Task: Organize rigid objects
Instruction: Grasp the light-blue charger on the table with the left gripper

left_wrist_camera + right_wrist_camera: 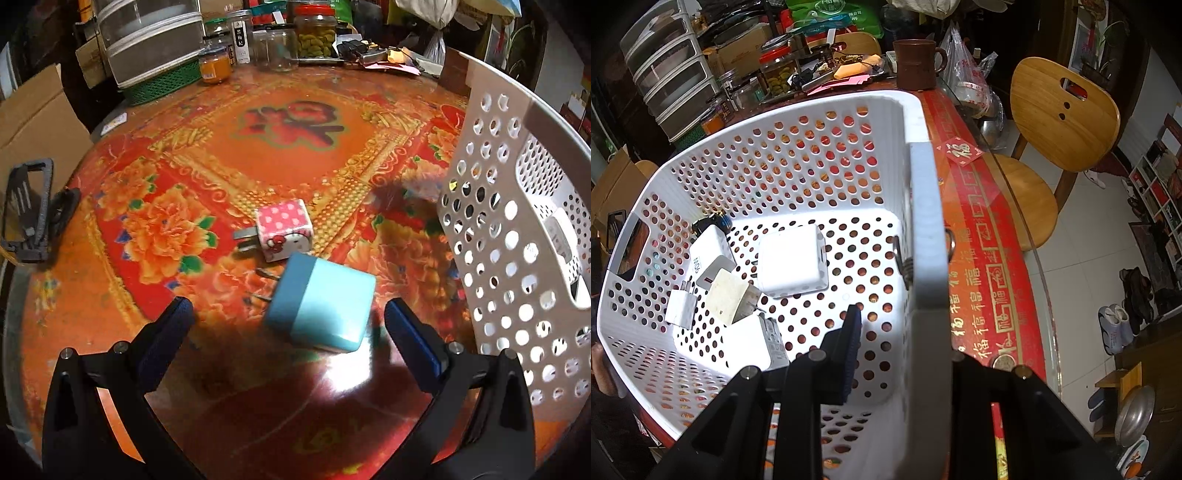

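Note:
A light-blue charger plug (320, 304) lies on the red flowered table (258, 147), just ahead of my open left gripper (288, 317) and between its fingertips' lines. A pink dotted charger (286, 229) lies just behind it. The white perforated basket (517, 240) stands to the right. In the right wrist view my right gripper (905, 332) is shut on the basket's right wall (925, 258); one finger (849, 339) is inside, the other is hidden outside. Several white chargers (792, 260) lie on the basket floor.
Jars (316, 33), a green tray with stacked clear drawers (155, 48) and clutter stand along the table's far edge. A black clip-like object (33, 210) sits at the left edge. A wooden chair (1060, 129) and the glass table edge (1034, 258) are to the right.

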{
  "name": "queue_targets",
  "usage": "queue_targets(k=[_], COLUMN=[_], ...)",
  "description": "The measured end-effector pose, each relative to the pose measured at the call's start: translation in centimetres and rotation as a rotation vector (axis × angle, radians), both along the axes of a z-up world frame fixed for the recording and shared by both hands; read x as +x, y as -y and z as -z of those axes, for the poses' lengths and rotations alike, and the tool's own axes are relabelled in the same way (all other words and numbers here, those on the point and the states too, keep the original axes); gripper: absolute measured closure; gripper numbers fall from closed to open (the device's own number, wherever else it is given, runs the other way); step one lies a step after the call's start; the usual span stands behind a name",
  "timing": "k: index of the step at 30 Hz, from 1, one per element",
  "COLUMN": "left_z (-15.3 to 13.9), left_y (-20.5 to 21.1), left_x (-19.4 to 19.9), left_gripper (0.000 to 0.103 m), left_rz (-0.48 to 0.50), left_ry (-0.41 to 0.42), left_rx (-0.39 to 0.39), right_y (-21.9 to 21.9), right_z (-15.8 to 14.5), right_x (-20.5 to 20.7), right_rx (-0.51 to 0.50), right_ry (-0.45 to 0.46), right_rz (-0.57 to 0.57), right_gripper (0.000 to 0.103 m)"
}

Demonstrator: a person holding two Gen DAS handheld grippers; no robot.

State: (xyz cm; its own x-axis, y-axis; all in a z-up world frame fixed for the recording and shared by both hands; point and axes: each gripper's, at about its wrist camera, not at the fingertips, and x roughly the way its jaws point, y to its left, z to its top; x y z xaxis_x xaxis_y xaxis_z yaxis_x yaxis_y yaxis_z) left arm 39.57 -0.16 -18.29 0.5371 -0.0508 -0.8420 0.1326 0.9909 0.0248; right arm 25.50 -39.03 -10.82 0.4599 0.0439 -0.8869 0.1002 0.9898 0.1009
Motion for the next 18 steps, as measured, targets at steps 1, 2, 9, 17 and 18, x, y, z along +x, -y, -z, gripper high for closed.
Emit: queue_targets(k=[1,2,9,17,18], left_z=[0.3,0.4,-0.1,-1.3,-1.5], left_y=[0.0,0.0,-0.3,-1.4,-1.6], left_x=[0.2,0.2,0.0,-1.0,-1.2], left_gripper=[0.004,0.006,0.039,0.040,0.040], left_rz=[0.001,0.003,0.013,-0.040,-0.046], left_ry=[0.000,0.008,0.051,0.123,0.136], left_rx=[-0.007,-0.017,-0.044,-0.006,-0.011], right_y=[0.0,-0.1,-0.2,-0.2,-0.3], right_z=[0.0,0.0,-0.1,-0.1,-0.2], right_x=[0.0,0.0,0.2,0.2,0.1], right_rx=[-0.001,-0.003,-0.026,-0.038,-0.044], right_ry=[0.000,-0.002,-0.004,-0.004,-0.004], right_rz=[-0.002,-0.003,0.001,-0.001,-0.001], right_gripper=[0.076,0.076,0.076,0.076,0.076])
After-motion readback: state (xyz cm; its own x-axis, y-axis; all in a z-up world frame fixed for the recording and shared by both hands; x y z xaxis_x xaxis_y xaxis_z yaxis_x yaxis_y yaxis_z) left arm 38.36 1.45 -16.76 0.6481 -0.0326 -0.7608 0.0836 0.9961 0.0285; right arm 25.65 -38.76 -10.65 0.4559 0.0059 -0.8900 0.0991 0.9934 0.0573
